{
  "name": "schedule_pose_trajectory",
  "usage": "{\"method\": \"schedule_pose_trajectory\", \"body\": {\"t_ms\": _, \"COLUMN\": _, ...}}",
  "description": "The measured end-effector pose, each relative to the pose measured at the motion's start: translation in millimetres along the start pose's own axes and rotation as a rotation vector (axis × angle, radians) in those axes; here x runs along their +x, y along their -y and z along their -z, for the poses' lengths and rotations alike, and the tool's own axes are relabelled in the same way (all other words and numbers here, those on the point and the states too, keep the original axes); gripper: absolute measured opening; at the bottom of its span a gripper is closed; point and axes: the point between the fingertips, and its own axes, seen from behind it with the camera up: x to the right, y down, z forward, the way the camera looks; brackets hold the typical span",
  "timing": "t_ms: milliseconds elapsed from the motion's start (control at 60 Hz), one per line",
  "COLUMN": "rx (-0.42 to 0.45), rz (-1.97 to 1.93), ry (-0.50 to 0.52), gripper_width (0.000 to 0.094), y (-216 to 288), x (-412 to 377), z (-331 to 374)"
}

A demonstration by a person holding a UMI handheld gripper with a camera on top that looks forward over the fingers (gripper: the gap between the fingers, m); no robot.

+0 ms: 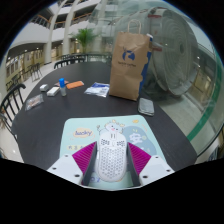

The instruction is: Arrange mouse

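Nearest the camera, a white perforated mouse [110, 158] is shown between the two fingers of the gripper [111, 160], whose magenta pads [82, 157] are seen close against its flanks; whether both pads actually press on the shell cannot be told. The mouse is seen over a pale illustrated mouse mat [90, 130] laid on a dark round table [50, 125]. Beyond the mat, a small grey device [147, 105] is seen near a brown paper bag [130, 66] (standing upright). Farther off, a blue packet [98, 90], an orange item [76, 86] and a blue-capped bottle [64, 86] are set apart on the tabletop.
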Motion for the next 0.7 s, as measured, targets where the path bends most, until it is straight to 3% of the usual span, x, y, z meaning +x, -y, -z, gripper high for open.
{"method": "schedule_pose_trajectory", "body": {"t_ms": 83, "rx": 0.011, "rz": -0.072, "ry": 0.002, "gripper_width": 0.0860, "y": -1, "x": 1, "z": 12}}
{"method": "schedule_pose_trajectory", "body": {"t_ms": 233, "rx": 0.074, "rz": -0.191, "ry": 0.054, "gripper_width": 0.0857, "y": 1, "x": -16, "z": 58}}
{"method": "schedule_pose_trajectory", "body": {"t_ms": 700, "rx": 0.169, "rz": -0.079, "ry": -0.042, "gripper_width": 0.0858, "y": -29, "x": -56, "z": 208}}
